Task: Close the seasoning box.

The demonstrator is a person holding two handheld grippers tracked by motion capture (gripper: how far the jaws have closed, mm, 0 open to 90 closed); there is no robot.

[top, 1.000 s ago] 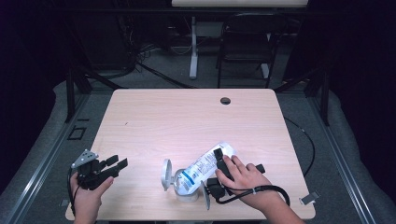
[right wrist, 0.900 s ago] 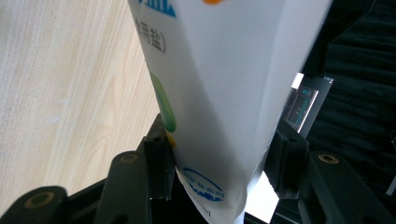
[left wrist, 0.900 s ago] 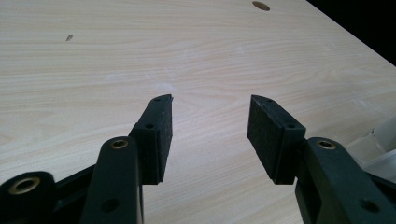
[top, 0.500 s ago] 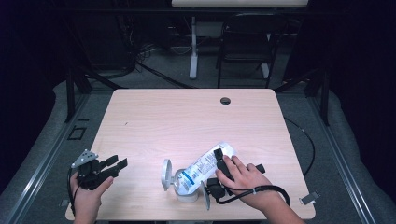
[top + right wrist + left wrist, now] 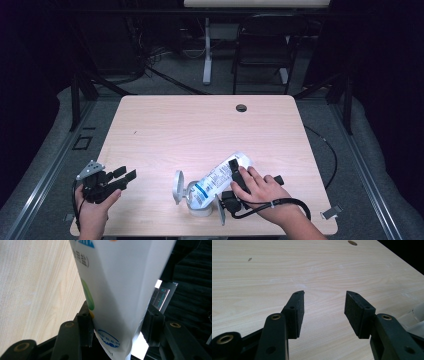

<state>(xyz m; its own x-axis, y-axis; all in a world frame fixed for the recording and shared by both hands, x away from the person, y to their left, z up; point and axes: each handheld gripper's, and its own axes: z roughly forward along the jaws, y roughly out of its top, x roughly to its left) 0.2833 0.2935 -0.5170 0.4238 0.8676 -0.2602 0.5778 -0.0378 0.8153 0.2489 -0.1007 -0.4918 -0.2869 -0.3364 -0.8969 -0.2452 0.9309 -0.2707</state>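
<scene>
At the table's near left corner the left gripper [image 5: 125,176] rests idle, its jaws spread with nothing between them, well apart from the work. To its right, near the front edge, a white salt pouch [image 5: 220,181] lies tilted, its long axis running from lower left up to upper right, its lower end over a small clear lidded container [image 5: 192,199]. The right gripper [image 5: 234,176] pinches the pouch across its width and is the nearer one. The pale wooden table [image 5: 200,125] stands in a dark room with a chair [image 5: 265,45] behind.

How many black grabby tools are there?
2. The left tool hovers open at the table's near left corner; the right tool clamps the white bag near the front edge.
</scene>
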